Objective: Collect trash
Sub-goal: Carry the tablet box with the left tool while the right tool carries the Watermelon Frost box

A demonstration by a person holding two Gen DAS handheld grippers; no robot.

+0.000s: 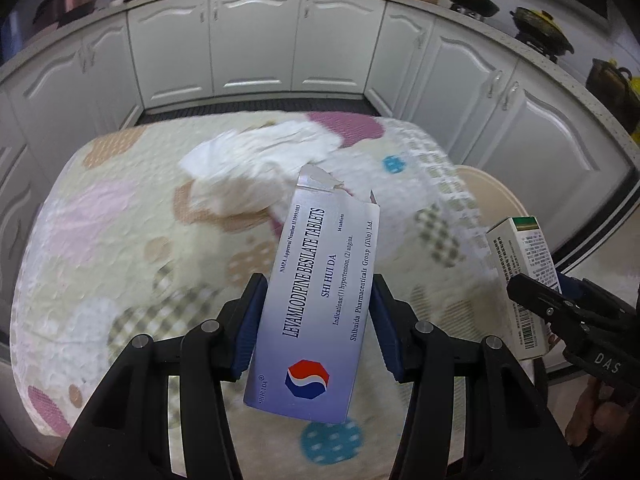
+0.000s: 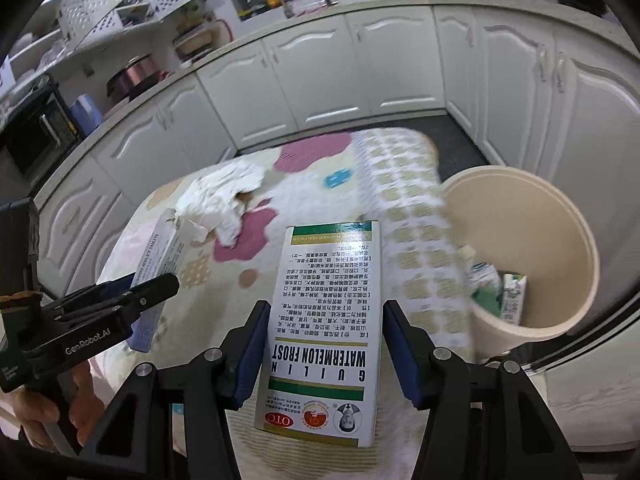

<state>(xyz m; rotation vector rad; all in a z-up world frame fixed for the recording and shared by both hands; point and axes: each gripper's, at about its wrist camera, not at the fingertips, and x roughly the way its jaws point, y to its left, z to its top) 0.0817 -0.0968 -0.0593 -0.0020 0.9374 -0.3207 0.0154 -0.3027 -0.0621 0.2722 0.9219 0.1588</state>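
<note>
**Two cartons lifted, bin waiting**

Centre of the left wrist view: tablet carton (image 1: 310, 300), silver-lilac, long and flat, top flap torn ragged, red-and-blue logo near the lower end. It stands upright and slightly tilted between the blue pads (image 1: 250, 332) of the left hand-held gripper (image 1: 316, 320), which is clamped on its two long edges. It looks clear of the cloth below.

Centre of the right wrist view: white carton (image 2: 326, 332) with green and gold bands, its print upside down to the camera, corners crisp and undamaged. The right hand-held gripper (image 2: 326, 344) is closed on its sides the same way.

Lower right of the right wrist view: cream bin (image 2: 560, 216), open-topped, standing just beside the bench edge. Some green-and-white packaging (image 2: 500, 292) already lies at the bottom, so part of the collecting appears done.

Upper middle of both views: crumpled white tissue (image 1: 256, 172) lies loose on the patterned cloth (image 1: 100, 240) covering the bench, untouched, well apart from both cartons.

Judgement: mid-task. Both cartons are in hand but not yet over the bin; dropping them in remains, then the tissue. Background shows white cupboards (image 1: 252, 44) and pans on the counter, blurred.
</note>
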